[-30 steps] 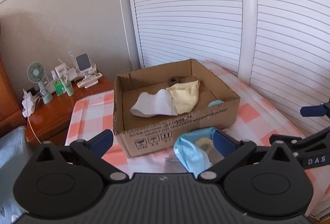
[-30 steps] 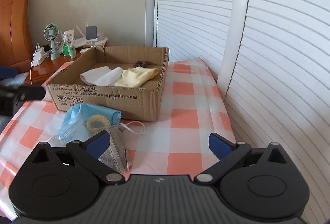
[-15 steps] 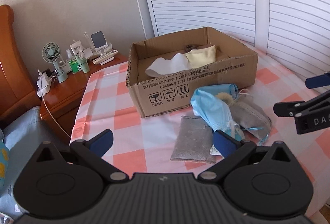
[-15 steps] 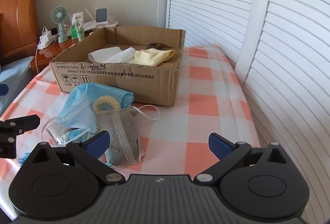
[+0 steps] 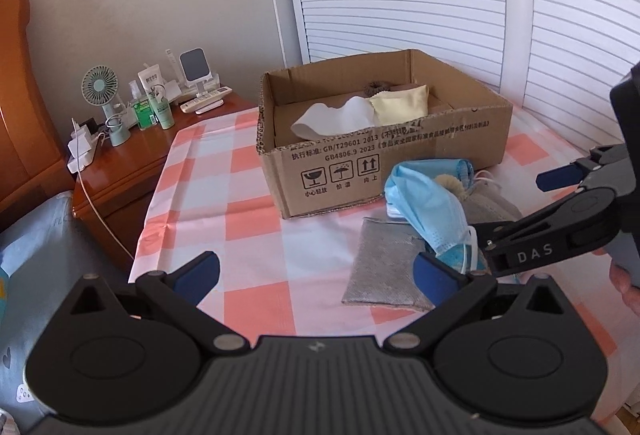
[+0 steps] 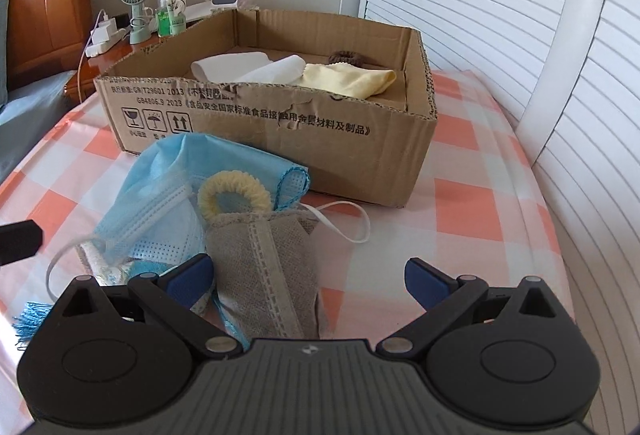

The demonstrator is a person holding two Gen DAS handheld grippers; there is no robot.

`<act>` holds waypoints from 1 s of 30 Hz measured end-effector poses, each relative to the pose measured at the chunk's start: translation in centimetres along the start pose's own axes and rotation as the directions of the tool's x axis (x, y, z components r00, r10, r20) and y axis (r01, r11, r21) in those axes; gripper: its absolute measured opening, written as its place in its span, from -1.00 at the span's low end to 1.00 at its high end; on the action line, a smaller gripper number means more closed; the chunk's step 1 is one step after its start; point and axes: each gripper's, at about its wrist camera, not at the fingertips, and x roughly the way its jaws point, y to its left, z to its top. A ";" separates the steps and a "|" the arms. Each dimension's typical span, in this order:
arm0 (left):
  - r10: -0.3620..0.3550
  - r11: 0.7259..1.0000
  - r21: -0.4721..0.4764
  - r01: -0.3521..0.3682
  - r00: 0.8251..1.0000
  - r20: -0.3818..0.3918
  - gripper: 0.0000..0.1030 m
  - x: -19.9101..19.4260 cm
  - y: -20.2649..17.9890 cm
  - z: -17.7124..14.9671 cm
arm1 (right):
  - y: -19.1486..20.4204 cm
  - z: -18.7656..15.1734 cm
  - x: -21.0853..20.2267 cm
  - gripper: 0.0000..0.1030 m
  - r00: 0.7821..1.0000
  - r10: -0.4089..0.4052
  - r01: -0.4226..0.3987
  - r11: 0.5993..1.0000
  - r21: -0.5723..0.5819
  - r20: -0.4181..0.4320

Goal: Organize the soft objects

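Both hand-held grippers are held with fingers spread apart and nothing between them, above a pile of soft objects.
The right hand-held gripper (image 6: 308,275) is poised over the grey mask (image 6: 264,271); the left hand-held gripper (image 5: 316,273) is seen just beside the grey cloth (image 5: 386,267). The blue mask (image 6: 160,191) and yellow scrunchie (image 6: 234,195) lie on the checked bench (image 6: 472,203), before the cardboard box (image 6: 280,139).

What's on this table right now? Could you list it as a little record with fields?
container: cardboard box, open top
inside box: white cloth, yellow cloth, dark hair tie
outside box: blue mask, yellow hair tie, grey mask, piled in front
left gripper: open, empty
right gripper: open, over the grey mask
surface: checked tablecloth
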 end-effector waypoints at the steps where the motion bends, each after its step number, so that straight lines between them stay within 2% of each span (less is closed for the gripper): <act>1: -0.001 1.000 -0.003 0.001 1.000 0.000 0.99 0.0 0.1 0.1 | -0.2 0.0 0.0 1.00 1.000 -0.001 0.001 1.000 0.007 0.003; 7: -0.009 1.000 0.001 0.009 1.000 0.011 0.99 -0.2 0.2 0.4 | -2.1 -0.9 -0.1 1.00 0.997 -0.075 0.075 0.996 0.037 -0.022; 12: -0.045 0.999 0.019 0.045 0.999 0.019 0.99 -0.3 -0.7 0.9 | -4.4 -2.4 -0.3 1.00 0.990 -0.127 0.131 0.989 0.074 -0.056; 16: -0.084 0.995 0.065 0.082 0.996 0.031 0.99 -0.4 -1.8 1.9 | -5.9 -3.2 -0.5 1.00 0.992 -0.111 0.117 0.986 0.122 -0.055; 24: -0.182 0.967 0.195 0.165 0.980 0.075 0.98 0.9 -5.8 4.9 | -5.8 -3.9 -0.9 1.00 0.996 -0.090 0.092 0.991 0.094 -0.025; 27: -0.230 0.955 0.204 0.214 0.971 0.059 0.88 2.4 -7.2 5.5 | -5.9 -4.1 -1.0 1.00 0.997 -0.073 0.074 0.994 0.084 -0.015; 30: -0.261 0.948 0.197 0.250 0.965 0.031 0.63 4.0 -8.2 5.6 | -6.1 -4.2 -1.1 1.00 0.998 -0.058 0.059 0.995 0.078 -0.011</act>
